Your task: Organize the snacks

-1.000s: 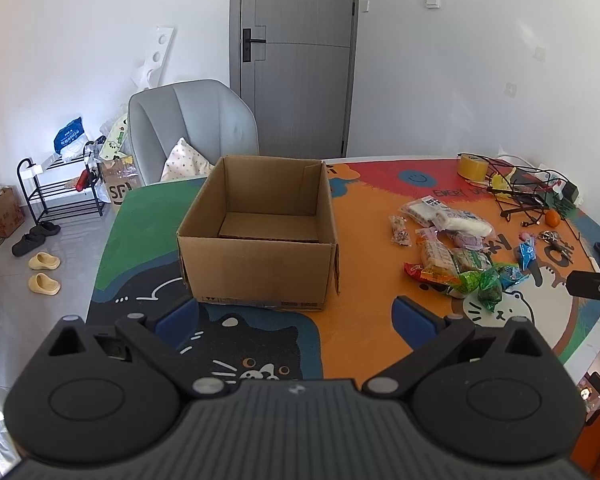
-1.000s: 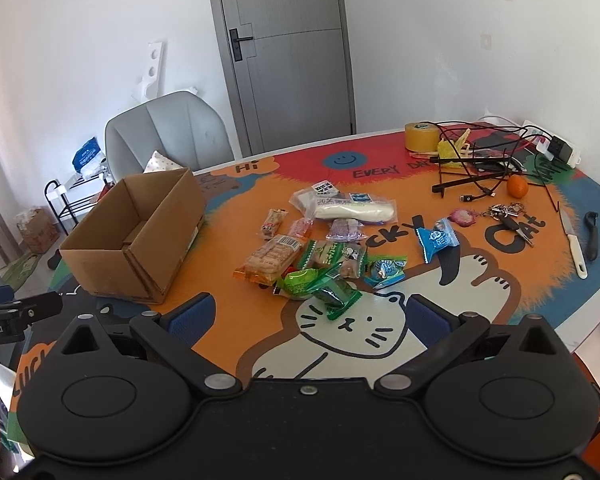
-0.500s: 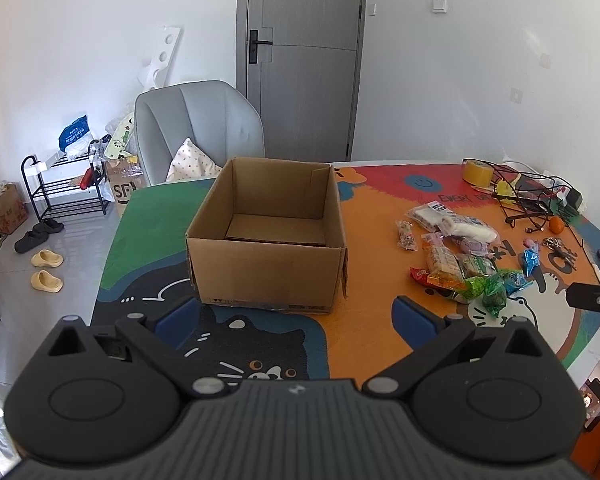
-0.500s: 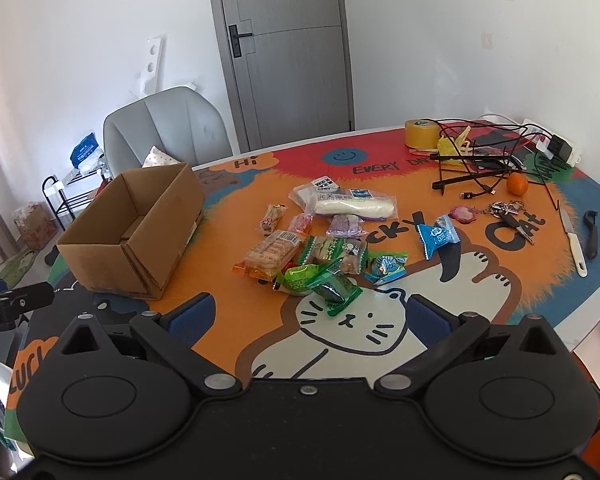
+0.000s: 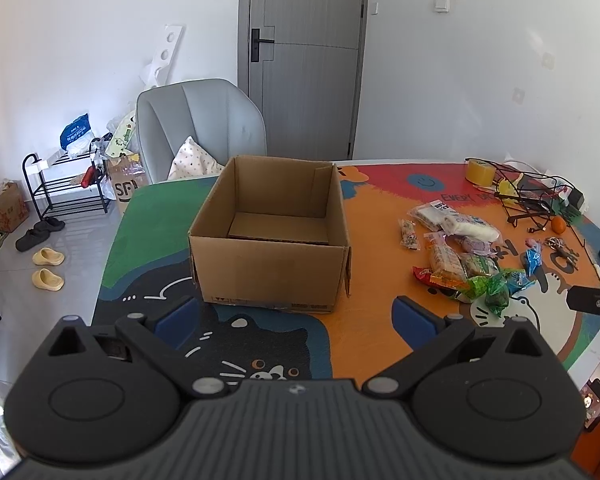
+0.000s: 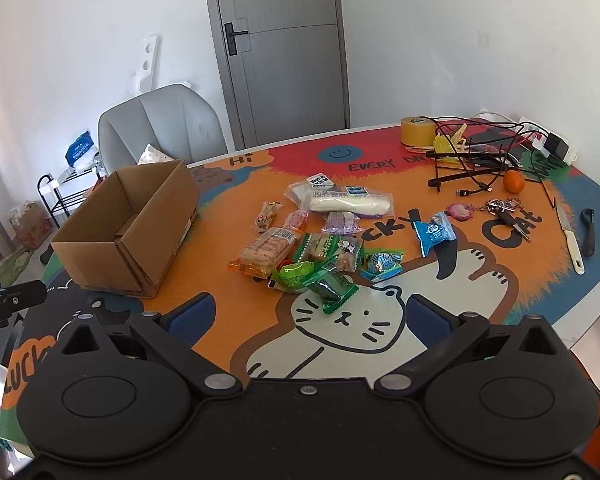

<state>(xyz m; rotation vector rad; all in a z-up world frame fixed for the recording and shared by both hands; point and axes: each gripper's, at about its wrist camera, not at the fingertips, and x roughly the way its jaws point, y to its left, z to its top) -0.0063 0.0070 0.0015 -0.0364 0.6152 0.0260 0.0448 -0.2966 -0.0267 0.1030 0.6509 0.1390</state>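
1. The left tongs (image 5: pixel 294 314) stand apart and hold nothing, pointed at the cardboard box (image 5: pixel 268 236), which sits straight ahead of them on the table (image 5: pixel 372 336); this looks like staging beside the likely container.
2. The right tongs (image 6: pixel 308 314) are likewise spread and bare, hovering just short of the snack pile (image 6: pixel 324 240), probably to make the first pick.
3. The box is open-topped, and what shows of its inside is bare; from the right tongs it lies ahead to the left.
4. The snacks are loose crinkly packets: a green wrapper (image 6: pixel 316 278) nearest the right tongs, an orange biscuit pack (image 6: pixel 266 250) left of it, a long white bag (image 6: pixel 340 200) farthest.
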